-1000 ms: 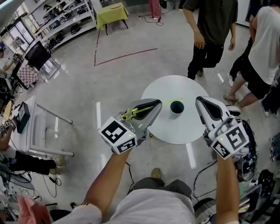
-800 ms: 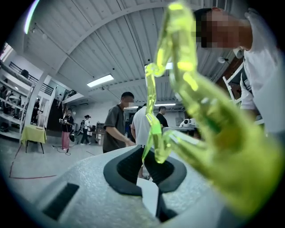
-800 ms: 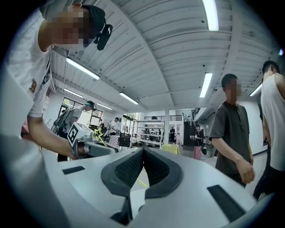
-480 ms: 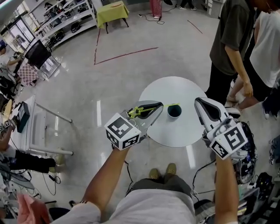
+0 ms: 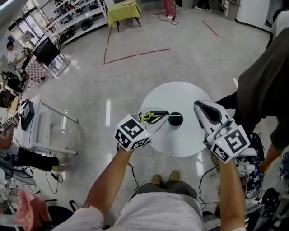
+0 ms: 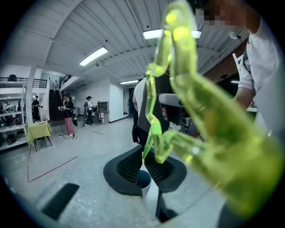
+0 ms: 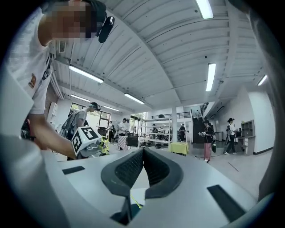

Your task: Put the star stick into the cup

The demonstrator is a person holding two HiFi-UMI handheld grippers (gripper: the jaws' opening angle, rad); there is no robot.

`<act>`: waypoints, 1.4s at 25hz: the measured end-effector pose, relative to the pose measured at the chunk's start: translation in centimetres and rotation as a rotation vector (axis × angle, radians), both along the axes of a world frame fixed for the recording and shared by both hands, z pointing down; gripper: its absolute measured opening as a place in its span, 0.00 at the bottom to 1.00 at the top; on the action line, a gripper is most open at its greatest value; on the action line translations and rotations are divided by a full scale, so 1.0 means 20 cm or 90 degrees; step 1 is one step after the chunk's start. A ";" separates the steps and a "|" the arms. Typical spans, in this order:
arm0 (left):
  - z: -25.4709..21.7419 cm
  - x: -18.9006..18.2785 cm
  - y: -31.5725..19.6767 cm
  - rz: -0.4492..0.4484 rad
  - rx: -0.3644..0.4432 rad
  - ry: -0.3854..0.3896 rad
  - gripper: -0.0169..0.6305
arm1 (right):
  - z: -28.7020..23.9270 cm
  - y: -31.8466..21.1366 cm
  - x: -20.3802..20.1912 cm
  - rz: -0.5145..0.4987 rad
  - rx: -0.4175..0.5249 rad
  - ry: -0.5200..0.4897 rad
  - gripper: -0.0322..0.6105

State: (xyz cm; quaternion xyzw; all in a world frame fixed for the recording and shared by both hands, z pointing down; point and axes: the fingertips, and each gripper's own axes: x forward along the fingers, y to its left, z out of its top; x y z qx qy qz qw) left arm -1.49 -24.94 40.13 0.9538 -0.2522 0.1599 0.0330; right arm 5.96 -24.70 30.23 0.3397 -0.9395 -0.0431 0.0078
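A yellow-green star stick (image 5: pixel 150 117) is held nearly level over the round white table (image 5: pixel 180 140). My left gripper (image 5: pixel 165 115) is shut on it near the star end, and its thin end reaches across the mouth of the dark cup (image 5: pixel 175 120). In the left gripper view the star stick (image 6: pixel 178 89) looms large in front of the shut left gripper (image 6: pixel 149 160), with the cup (image 6: pixel 143 180) just beyond the tips. My right gripper (image 5: pixel 197 104) hangs over the table's right side, shut and empty. In its own view the right gripper (image 7: pixel 143 153) has its jaws meeting.
A person in dark clothes (image 5: pixel 266 81) stands close to the table's right edge. A clear rack (image 5: pixel 45 131) stands on the floor at left. A yellow-covered table (image 5: pixel 124 9) and shelves are far back. Cables and gear (image 5: pixel 255 173) lie at lower right.
My left gripper has carried the star stick rightward, bringing its thin end over the cup. The bystanders have shifted, one now close at the right. The right gripper has barely moved.
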 end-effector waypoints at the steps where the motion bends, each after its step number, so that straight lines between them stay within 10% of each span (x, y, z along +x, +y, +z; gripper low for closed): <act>1: 0.03 0.01 -0.01 0.000 -0.004 -0.014 0.06 | 0.00 -0.01 0.01 -0.006 0.000 -0.001 0.07; 35: 0.59 0.14 -0.14 0.107 -0.113 -0.209 0.07 | 0.32 -0.24 0.08 0.041 -0.095 0.034 0.07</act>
